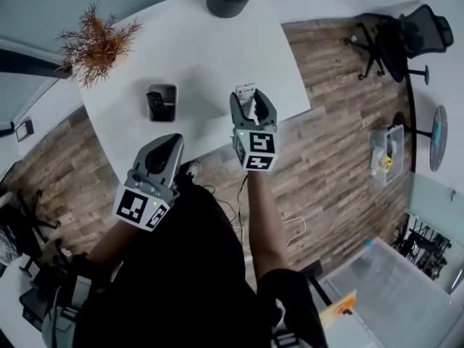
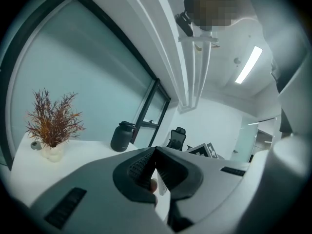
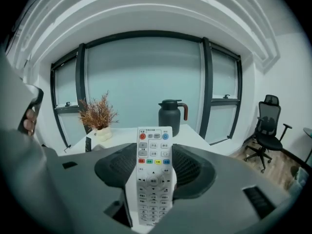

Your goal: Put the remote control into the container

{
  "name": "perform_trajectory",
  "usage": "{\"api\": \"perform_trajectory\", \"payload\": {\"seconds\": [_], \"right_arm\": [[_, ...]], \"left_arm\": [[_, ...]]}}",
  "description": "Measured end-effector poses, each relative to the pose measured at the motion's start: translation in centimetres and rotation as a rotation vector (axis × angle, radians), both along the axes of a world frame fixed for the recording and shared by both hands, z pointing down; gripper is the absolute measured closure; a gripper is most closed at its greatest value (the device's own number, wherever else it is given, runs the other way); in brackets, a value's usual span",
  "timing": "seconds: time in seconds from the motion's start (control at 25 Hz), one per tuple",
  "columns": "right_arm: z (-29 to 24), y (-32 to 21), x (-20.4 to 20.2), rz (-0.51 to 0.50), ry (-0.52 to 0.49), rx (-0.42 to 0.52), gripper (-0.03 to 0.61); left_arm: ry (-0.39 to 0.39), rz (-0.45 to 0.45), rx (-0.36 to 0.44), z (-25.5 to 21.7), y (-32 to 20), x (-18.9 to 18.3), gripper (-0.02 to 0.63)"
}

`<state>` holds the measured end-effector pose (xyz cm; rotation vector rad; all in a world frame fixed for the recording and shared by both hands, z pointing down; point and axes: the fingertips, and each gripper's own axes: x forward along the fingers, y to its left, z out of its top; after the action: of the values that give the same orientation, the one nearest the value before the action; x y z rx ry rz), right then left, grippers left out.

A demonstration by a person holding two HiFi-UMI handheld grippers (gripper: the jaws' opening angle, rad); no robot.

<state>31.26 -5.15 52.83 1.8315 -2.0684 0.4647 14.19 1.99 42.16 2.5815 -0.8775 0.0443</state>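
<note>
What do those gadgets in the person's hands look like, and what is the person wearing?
The left gripper and right gripper are grey rounded shells with dark ribbed pads. Each carries a cube of black-and-white square markers. The person wears a black top.

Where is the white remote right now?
The white remote is clamped in the right gripper, near the centre of the head view. It is over the near side of the white table, to the right of the container.

remote control (image 3: 153, 174) button print too small, nothing legible
</note>
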Motion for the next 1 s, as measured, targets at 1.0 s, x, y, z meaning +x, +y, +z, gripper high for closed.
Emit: {"api": "perform_trajectory", "payload": {"seconds": [1.0], "right_arm": [[-8.0, 20.1, -10.5, 0.08, -0.154, 0.181, 0.351]], "left_arm": [[-0.074, -0.169, 0.143, -5.1, 12.7, -10.5, 0.606]]}}
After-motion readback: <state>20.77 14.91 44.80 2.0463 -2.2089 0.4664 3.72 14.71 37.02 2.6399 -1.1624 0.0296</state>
